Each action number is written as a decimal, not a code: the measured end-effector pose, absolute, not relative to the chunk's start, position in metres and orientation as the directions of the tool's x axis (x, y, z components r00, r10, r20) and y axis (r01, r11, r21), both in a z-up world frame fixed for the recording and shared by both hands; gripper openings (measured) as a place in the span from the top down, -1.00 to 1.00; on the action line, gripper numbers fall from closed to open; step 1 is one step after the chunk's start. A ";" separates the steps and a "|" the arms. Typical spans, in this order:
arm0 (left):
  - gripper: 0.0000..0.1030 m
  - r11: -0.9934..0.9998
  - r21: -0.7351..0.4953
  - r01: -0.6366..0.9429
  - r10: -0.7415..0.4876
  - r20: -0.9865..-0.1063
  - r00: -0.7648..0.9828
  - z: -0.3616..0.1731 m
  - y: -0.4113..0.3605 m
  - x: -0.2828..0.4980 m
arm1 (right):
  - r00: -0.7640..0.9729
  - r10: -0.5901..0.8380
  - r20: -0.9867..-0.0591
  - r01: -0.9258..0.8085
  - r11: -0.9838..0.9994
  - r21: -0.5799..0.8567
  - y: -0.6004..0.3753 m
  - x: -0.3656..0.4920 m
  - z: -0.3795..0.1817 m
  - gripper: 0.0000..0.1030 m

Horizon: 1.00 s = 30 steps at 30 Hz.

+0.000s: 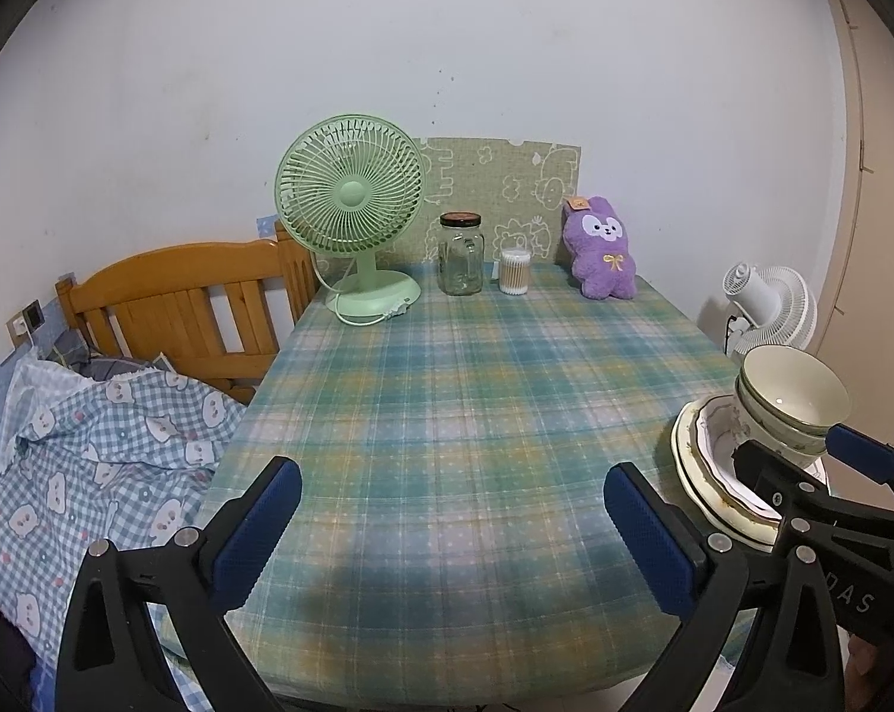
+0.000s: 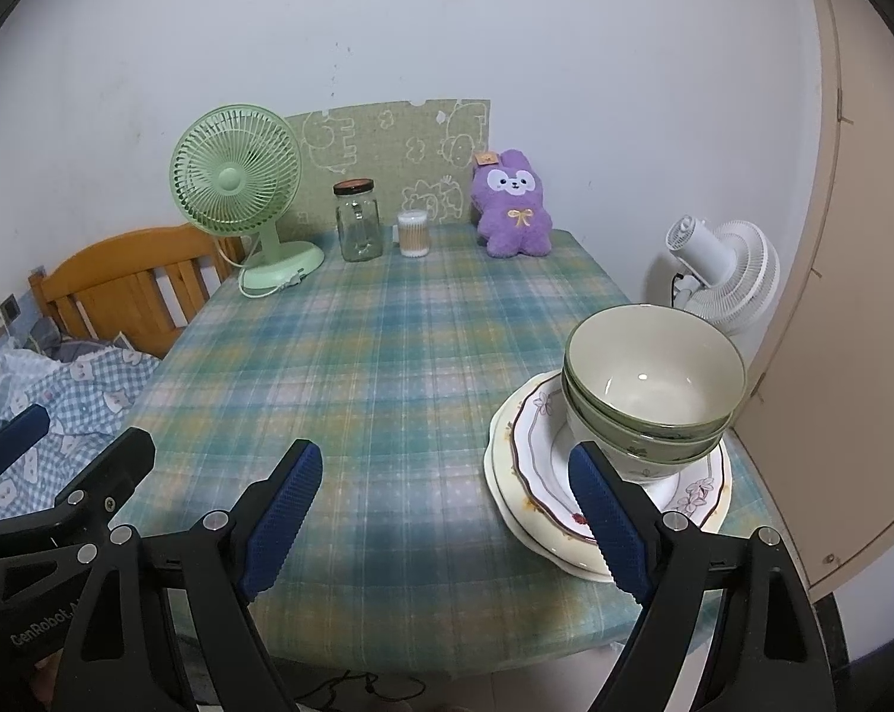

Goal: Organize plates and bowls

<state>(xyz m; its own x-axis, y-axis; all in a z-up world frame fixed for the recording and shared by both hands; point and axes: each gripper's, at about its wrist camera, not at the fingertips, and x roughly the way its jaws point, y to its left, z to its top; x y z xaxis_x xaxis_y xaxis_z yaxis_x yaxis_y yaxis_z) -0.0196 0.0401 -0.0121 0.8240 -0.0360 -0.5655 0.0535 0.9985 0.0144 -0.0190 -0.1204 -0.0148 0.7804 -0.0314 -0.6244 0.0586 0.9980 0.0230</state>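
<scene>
Stacked green-rimmed cream bowls [image 2: 654, 380] sit on a stack of plates [image 2: 535, 474] at the table's near right corner; a white floral plate lies on a cream plate. The bowls [image 1: 794, 394] and plates [image 1: 699, 474] also show at the right of the left wrist view. My right gripper [image 2: 447, 504] is open and empty, its right finger just in front of the plates. My left gripper [image 1: 452, 525] is open and empty over the near middle of the plaid tablecloth [image 1: 458, 391]. The right gripper [image 1: 802, 469] also shows in the left wrist view, beside the dishes.
At the table's far end stand a green fan [image 2: 239, 190], a glass jar [image 2: 359, 219], a cotton swab tub [image 2: 414, 232] and a purple plush [image 2: 512, 204]. A white fan [image 2: 725, 273] and a door [image 2: 832, 296] are to the right, a bed [image 1: 91, 415] to the left.
</scene>
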 end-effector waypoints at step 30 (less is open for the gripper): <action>-1.00 0.999 0.005 0.048 -0.037 -0.573 0.819 -0.009 0.034 -0.019 | 0.773 -0.034 -0.633 0.058 0.998 0.017 -0.123 -0.020 -0.014 -0.70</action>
